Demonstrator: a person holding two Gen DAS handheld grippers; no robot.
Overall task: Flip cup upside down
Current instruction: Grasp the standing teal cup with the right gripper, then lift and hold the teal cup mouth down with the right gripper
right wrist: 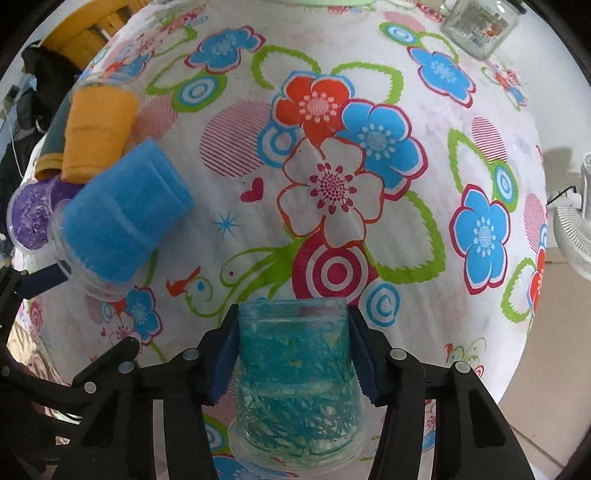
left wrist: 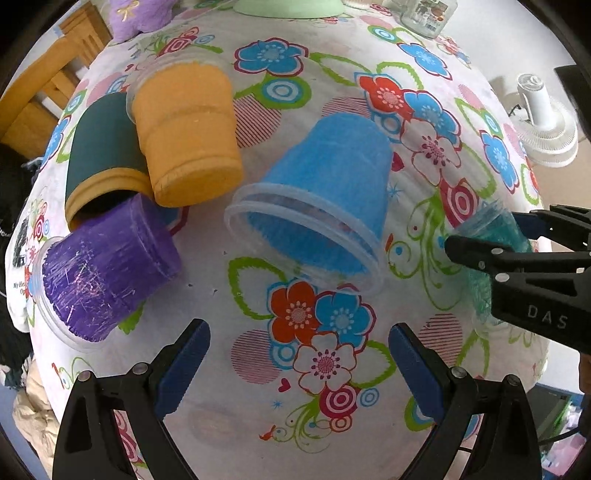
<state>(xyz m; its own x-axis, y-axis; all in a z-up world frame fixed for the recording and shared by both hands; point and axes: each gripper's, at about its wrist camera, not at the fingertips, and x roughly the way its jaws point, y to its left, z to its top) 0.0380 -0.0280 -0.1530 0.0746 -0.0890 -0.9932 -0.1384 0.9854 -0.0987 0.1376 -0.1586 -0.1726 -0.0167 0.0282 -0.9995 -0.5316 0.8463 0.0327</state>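
Observation:
My right gripper point(right wrist: 293, 354) is shut on a teal cup point(right wrist: 297, 380), its blue pads against the cup's two sides. The cup stands upside down, rim low and base toward the table's middle. In the left wrist view the right gripper point(left wrist: 517, 240) and the teal cup point(left wrist: 491, 229) show at the right edge. My left gripper point(left wrist: 299, 369) is open and empty above the flowered tablecloth point(left wrist: 332, 74). A blue cup point(left wrist: 325, 195) stands upside down just ahead of it.
A purple cup point(left wrist: 107, 273), an orange cup point(left wrist: 188, 136) and a dark green cup point(left wrist: 103, 151) stand upside down close together at the left. A glass jar point(right wrist: 480, 26) and a green bowl point(left wrist: 288, 7) are at the far edge. A white fan point(left wrist: 543, 118) stands off the table's right.

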